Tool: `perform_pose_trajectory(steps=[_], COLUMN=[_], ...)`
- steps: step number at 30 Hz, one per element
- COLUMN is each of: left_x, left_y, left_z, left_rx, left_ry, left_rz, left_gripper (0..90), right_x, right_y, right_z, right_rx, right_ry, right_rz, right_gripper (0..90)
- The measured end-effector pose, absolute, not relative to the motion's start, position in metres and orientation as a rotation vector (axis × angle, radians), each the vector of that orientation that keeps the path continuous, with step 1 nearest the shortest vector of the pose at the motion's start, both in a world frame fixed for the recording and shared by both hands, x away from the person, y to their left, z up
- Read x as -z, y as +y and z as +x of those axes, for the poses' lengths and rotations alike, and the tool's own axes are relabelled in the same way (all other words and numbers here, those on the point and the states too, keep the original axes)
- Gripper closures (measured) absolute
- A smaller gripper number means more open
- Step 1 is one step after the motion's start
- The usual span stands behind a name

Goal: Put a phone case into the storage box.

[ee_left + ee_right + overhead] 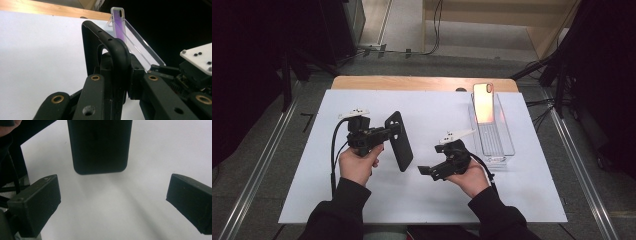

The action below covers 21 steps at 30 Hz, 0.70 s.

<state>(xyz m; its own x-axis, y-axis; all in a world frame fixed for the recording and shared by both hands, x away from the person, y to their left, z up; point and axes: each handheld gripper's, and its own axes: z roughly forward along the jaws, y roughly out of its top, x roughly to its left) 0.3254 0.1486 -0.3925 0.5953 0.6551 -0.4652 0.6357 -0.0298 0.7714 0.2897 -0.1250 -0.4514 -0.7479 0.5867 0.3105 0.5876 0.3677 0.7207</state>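
A black phone case (pixel 400 142) stands on edge left of the table's middle, and my left gripper (pixel 393 131) is shut on its upper rim. In the left gripper view the case's rim (pixel 110 47) sits pinched between my left gripper's (pixel 120 83) jaws. My right gripper (pixel 426 171) is just right of the case's lower end, pointing at it, jaws wide open with nothing between them. In the right gripper view the case's rounded end (pixel 100 145) lies ahead of my right gripper (pixel 112 202), apart from both pads.
A clear plastic tray (pixel 507 145) stands at the right back, with a phone (pixel 483 102) with a pinkish back leaning upright at its far end. Seen from the left gripper, the tray (pixel 140 47) and phone (pixel 118 22) lie beyond the case. A white sheet (pixel 512 195) covers the wooden table.
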Motion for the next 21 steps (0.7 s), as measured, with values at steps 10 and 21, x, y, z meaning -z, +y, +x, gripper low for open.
perform_pose_trajectory(steps=[10, 21], left_x=[0.391, 0.396], left_y=[0.148, 0.142], left_z=[0.319, 0.316], left_rx=[-0.125, -0.139], left_ry=[0.942, 0.844], left_rz=[1.726, 1.762], left_gripper=[79.1, 79.1], right_x=[0.456, 0.456], right_y=[-0.138, -0.146], right_z=[0.291, 0.289], right_rx=[1.364, 1.345], right_ry=[-2.595, -2.637], right_rz=[-1.073, -1.012], right_gripper=[0.0, 0.0])
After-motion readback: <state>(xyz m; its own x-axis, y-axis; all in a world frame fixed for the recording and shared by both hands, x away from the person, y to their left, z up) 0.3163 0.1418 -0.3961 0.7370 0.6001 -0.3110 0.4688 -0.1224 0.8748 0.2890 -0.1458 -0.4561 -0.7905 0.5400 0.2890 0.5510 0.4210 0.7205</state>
